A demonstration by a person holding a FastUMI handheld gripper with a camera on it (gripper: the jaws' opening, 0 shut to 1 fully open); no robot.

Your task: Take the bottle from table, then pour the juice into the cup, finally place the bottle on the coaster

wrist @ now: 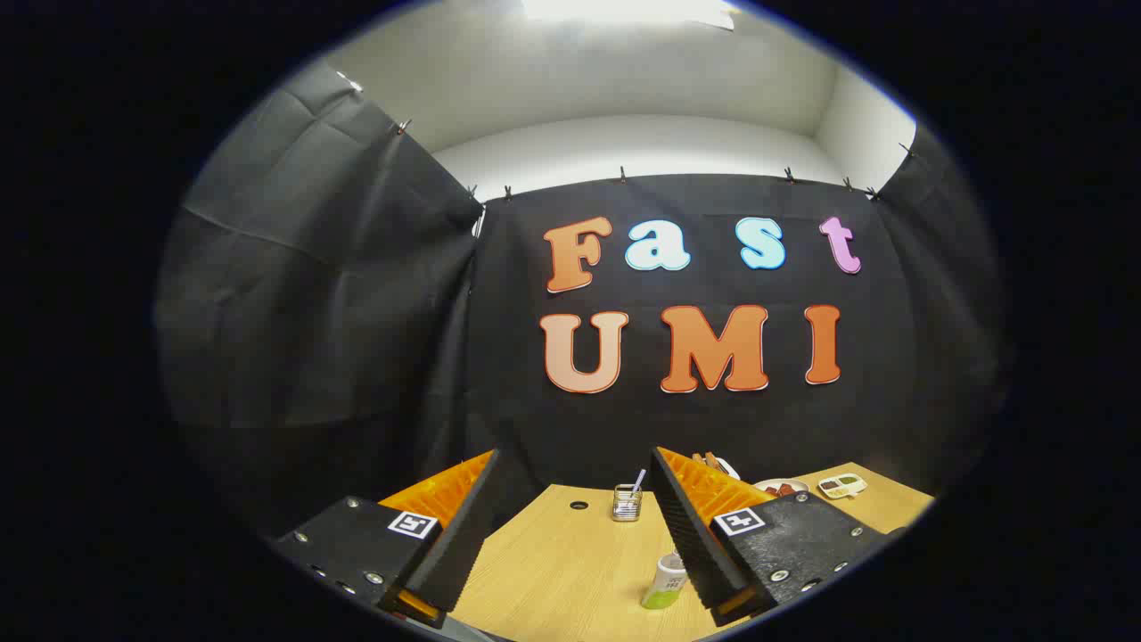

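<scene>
My gripper [575, 486] is open, its two orange-backed black fingers spread wide above a light wooden table [570, 562], with nothing between them. A small bottle [665, 581] with a white top and green lower part stands upright on the table, close beside the inner face of the right finger [691, 526]. Farther along the table, between the fingers and near the back wall, stands a clear glass cup [627, 503] with a straw-like stick in it. I cannot make out a coaster.
Beyond the right finger, at the table's far right, sit a white plate [781, 487] with reddish food and a small divided dish [841, 485]. A round dark hole [578, 505] marks the tabletop left of the cup. Black cloth walls close the booth behind and left.
</scene>
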